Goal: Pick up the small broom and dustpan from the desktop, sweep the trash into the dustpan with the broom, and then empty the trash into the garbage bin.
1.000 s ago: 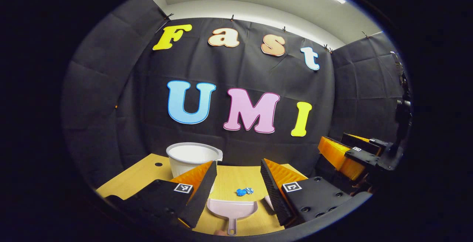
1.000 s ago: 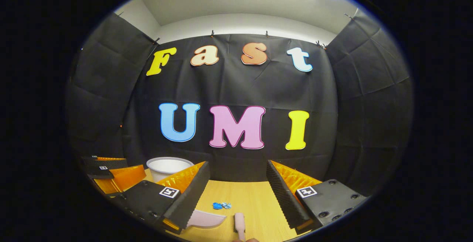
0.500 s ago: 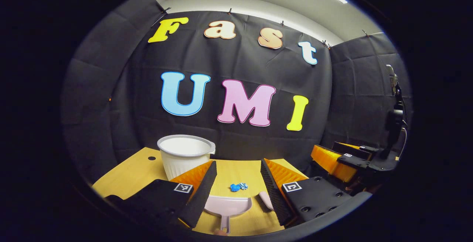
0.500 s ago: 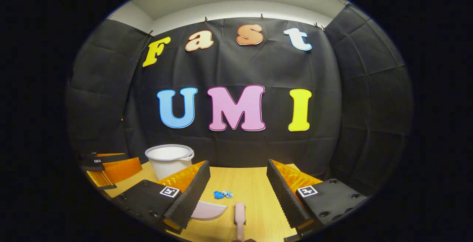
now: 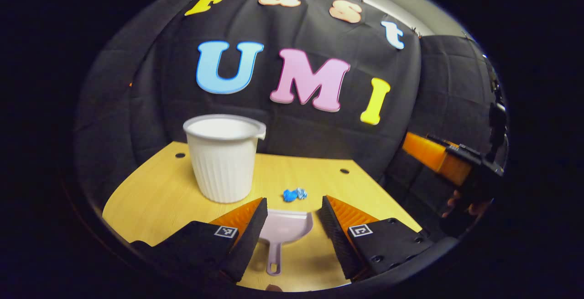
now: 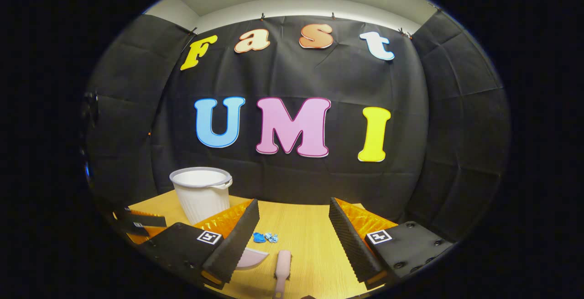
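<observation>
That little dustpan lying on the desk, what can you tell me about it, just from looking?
The dustpan is small and pale pink, seemingly smooth plastic. It has a shallow scoop with a raised back rim and a short handle ending in a hanging hole. It lies flat on the wooden desk, scoop mouth facing the blue trash, handle toward the camera. It looks empty. It sits between the left gripper fingers, which are spread wide without touching it.
</observation>
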`<state>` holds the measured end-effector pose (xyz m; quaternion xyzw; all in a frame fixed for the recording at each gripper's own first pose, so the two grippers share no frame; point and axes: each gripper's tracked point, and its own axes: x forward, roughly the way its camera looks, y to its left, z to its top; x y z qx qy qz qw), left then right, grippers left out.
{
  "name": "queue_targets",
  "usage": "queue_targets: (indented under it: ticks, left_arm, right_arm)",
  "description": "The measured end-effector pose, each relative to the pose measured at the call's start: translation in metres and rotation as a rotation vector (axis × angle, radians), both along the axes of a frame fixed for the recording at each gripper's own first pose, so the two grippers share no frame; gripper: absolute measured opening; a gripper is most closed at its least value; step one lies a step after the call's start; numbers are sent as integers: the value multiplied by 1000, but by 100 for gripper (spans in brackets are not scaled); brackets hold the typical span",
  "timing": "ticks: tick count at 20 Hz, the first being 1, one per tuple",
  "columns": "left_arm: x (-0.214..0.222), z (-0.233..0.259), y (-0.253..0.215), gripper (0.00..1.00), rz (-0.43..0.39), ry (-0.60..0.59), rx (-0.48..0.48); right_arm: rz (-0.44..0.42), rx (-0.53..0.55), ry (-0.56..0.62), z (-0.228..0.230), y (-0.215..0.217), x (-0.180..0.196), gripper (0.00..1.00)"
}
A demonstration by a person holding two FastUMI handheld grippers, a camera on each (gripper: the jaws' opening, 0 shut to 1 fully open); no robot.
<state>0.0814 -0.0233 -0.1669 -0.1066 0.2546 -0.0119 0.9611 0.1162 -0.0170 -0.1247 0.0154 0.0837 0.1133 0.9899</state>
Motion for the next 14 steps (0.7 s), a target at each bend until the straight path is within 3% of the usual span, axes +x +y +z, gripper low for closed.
queue_targets:
  ticks: [2,3,4,6,13,14]
  left_arm:
    - [2,-22,-7,73,12,52,-31]
    - [5,-29,-5,73,28,83,-31]
    - [7,-36,-4,73,35,118,-22]
    - [10,-62,-2,73,50,224,30]
    - [20,-125,-5,73,5,565,28]
    - [22,-129,-5,73,-1,597,23]
  right_arm:
    - [6,-14,11,-12,-8,8,96]
    - [14,-18,22,-21,-10,12,99]
    - [22,-21,38,-30,-12,14,96]
    - [40,-18,79,-50,-14,18,99]
    - [82,58,366,-136,-29,-5,99]
    - [102,80,430,-150,-27,-12,94]
